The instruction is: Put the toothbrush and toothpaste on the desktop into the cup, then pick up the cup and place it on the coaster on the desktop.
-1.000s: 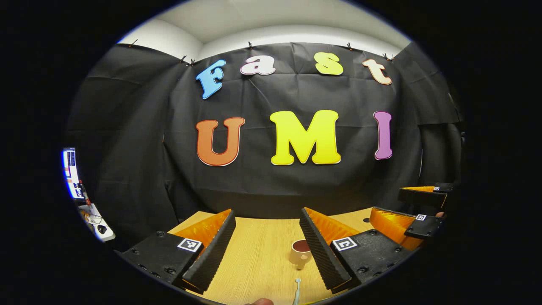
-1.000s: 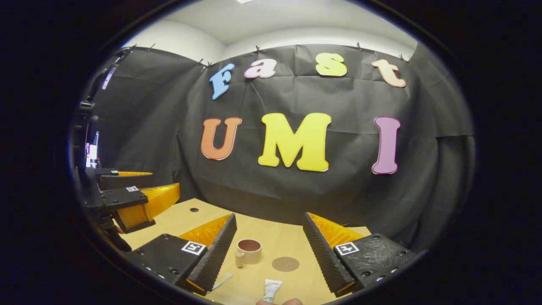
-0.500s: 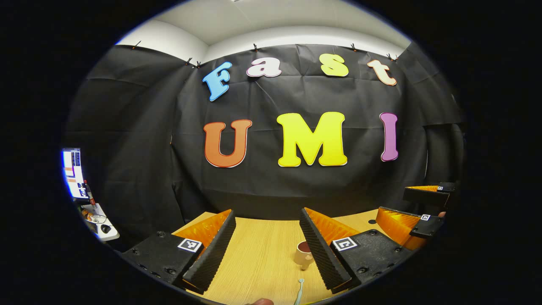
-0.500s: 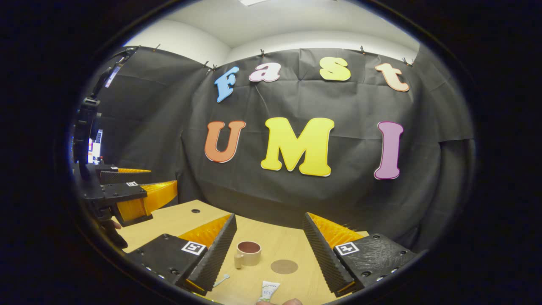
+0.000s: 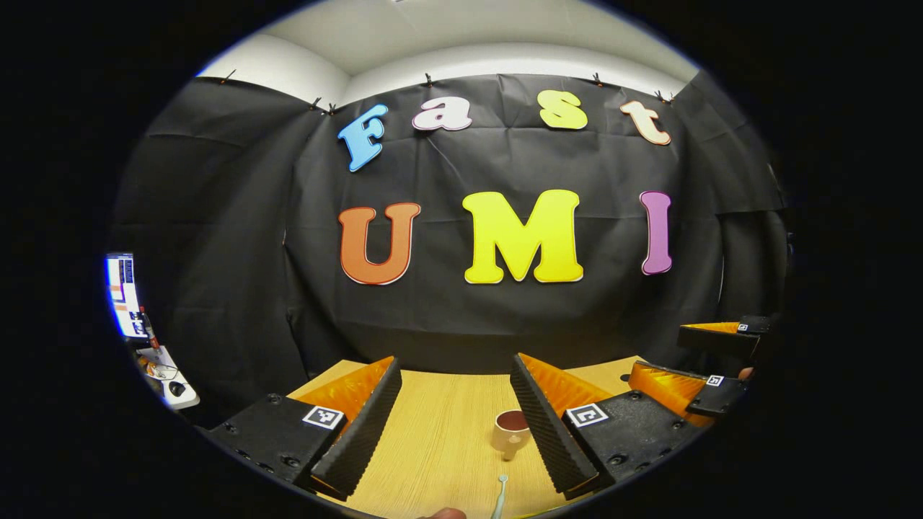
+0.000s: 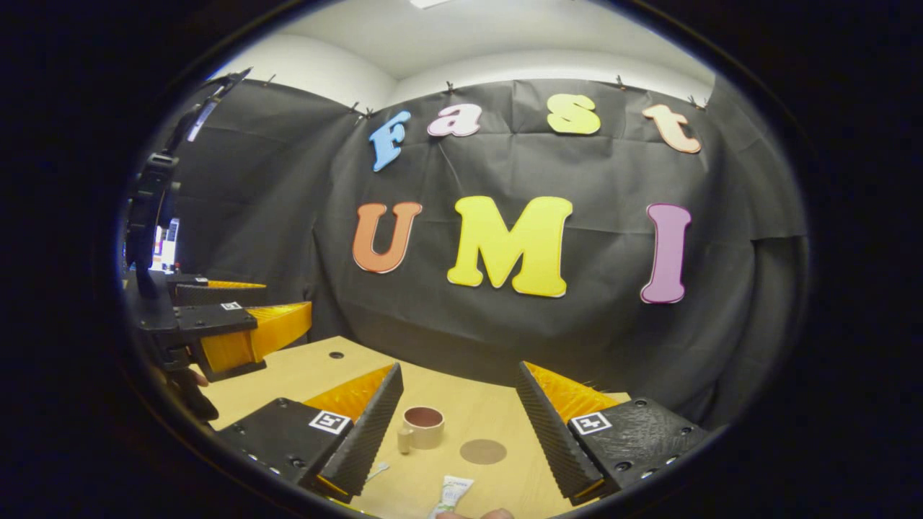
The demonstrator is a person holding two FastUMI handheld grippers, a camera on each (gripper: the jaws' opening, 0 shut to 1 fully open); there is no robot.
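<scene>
Both tools held above the pale wooden desk [image 6: 497,414], each with fingers spread wide and holding nothing: your left tool [image 5: 454,425], your right tool [image 6: 454,425]. The beige ceramic cup [image 6: 422,427] stands upright on the desk, beside the round brown coaster [image 6: 483,451], not on it. The slim pale toothbrush [image 5: 498,497] and the white toothpaste tube [image 6: 451,494] lie flat on the desk, nearer you. Step in hand, as judged: loading the cup. You would lower a spread tool over either item.
</scene>
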